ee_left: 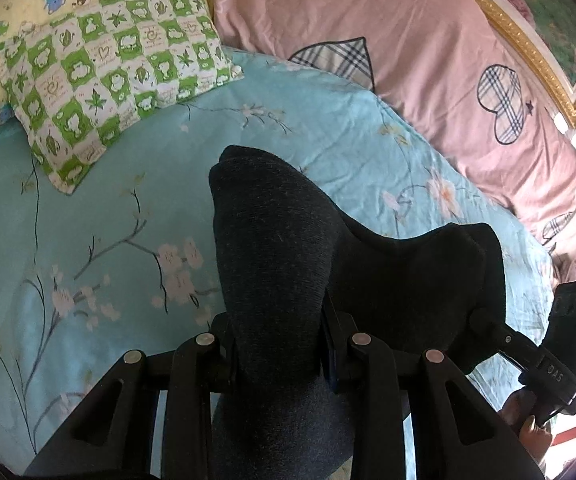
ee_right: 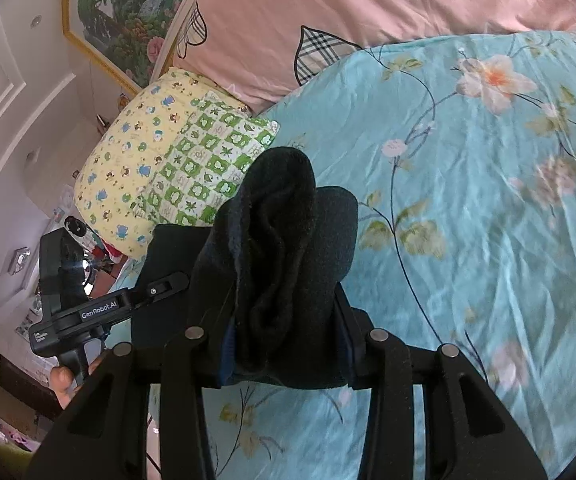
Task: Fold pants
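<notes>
left claw: my left gripper (ee_left: 277,344) is clamped on a thick bunch of the dark pants (ee_left: 271,248), jaws only partly apart because the fabric fills the whole gap. cloth bulges up above the fingers and more hangs below them.
right claw: my right gripper (ee_right: 283,344) is doing the same thing, pinched on a wrinkly wad of the pants (ee_right: 283,240), jaws partway closed with cloth packed between them.
pants: held up off the bed between both claws, stretched across from one to the other. in the left view they run over to the right claw at the edge of the picture. can't tell which part of the pants each side has.
bed: light blue floral sheet (ee_left: 87,240) under everything, looks fairly flat.
pillows: green-and-white checked pillow (ee_left: 107,76) lying on the sheet, overlapping a yellow cartoon-print one (ee_right: 127,168) behind it.
duvet: pink one with plaid hearts (ee_left: 408,48) bunched along the far side of the bed.
wall: gold-framed flower picture (ee_right: 123,12) behind the pink duvet.
hand: fingers (ee_right: 63,384) wrapped on the left claw's handle, seen from the right camera.
</notes>
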A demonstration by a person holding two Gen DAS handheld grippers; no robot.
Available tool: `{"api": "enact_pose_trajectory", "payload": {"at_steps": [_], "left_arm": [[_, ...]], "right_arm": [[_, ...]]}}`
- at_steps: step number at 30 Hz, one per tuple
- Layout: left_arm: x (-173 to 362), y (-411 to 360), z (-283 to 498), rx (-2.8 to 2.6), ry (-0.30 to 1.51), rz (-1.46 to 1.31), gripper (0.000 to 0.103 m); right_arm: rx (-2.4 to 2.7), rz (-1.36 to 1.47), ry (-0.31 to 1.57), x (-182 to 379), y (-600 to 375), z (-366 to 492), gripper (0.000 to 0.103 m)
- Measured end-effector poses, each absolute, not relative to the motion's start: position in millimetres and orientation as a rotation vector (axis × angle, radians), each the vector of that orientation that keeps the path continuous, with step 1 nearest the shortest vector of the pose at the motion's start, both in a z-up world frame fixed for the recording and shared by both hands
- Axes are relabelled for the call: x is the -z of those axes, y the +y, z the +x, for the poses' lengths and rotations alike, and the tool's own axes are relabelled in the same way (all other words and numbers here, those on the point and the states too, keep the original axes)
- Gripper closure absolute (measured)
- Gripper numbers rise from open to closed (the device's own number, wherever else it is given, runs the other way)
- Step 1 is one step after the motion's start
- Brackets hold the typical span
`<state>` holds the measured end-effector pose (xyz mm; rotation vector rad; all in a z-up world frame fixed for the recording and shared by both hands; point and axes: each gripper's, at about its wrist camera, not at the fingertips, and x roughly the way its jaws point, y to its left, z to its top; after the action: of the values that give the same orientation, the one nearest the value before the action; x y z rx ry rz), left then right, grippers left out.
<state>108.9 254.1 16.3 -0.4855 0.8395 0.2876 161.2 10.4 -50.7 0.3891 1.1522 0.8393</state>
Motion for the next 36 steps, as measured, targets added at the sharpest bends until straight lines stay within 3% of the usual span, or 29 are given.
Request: {"api": "enact_pose_trajectory", "payload": {"at_steps": [11,15,23,30,34,36], "left_arm": [[5.3,260.7,118.6,-0.336,0.868,-0.469,0.071],[12.9,259.5,117.3,-0.388,0.883,-0.448,0.053],[23.4,256.5,111.7,-0.42,0.894,-0.42,0.043],[20.2,252.4,106.6,-0.433,0.899,-0.407,0.04],[20.2,247.8,98.4,-0.444,0.9,-0.405,0.037],[20.3,245.0,95.1,-0.451,0.9,-0.397,0.035]], "right_arm": [[-0.829,0.351,1.191,72.9,25.0,176.0,0.057],[-0.791,0.296,1.188,77.2,23.3,177.6,0.051],[-0.771,0.251,1.192,87.3,15.5,180.1,0.042],[-0.776,0.257,1.174,80.1,13.4,175.0,0.042],[-0.799,0.24,1.135,63.7,14.3,166.0,0.023],[-0.813,0.242,1.108,55.9,13.4,160.6,0.022]]}}
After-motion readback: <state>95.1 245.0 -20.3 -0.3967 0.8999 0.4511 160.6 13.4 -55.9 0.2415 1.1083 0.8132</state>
